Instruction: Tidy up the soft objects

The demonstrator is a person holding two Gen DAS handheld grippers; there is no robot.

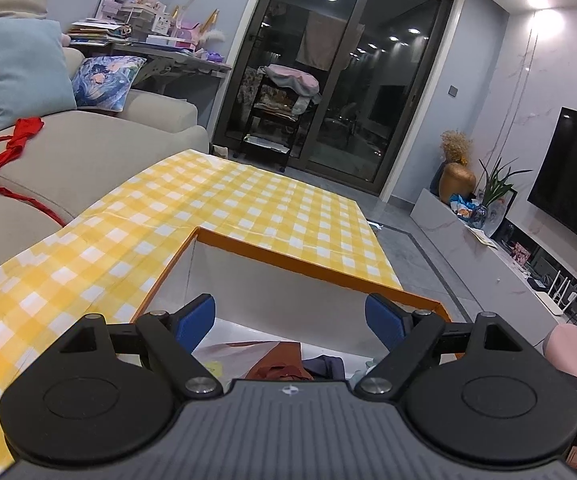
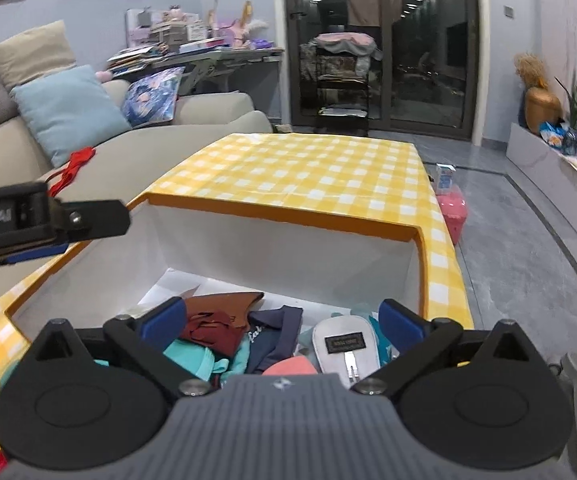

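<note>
An orange-rimmed white box (image 2: 280, 216) stands on the yellow checked table (image 2: 308, 168). Inside lie several soft things: a rust cloth (image 2: 224, 308), a dark red garment (image 2: 212, 330), a teal one (image 2: 192, 360), a navy one (image 2: 276, 332) and a grey pouch (image 2: 346, 346). My right gripper (image 2: 282, 320) is open and empty above them. My left gripper (image 1: 290, 318) is open and empty over the box's near end; it also shows at the left of the right wrist view (image 2: 48, 220). A red cloth (image 1: 12, 156) lies on the beige sofa (image 1: 88, 152).
Light blue cushion (image 1: 24, 72) and printed cushion (image 1: 106, 82) on the sofa. Cluttered desk (image 1: 160, 44) behind. Glass sliding doors (image 1: 328, 72) at the back. TV (image 1: 572, 176) and low cabinet (image 1: 488, 256) at right. Pink bin (image 2: 454, 212) on the floor beside the table.
</note>
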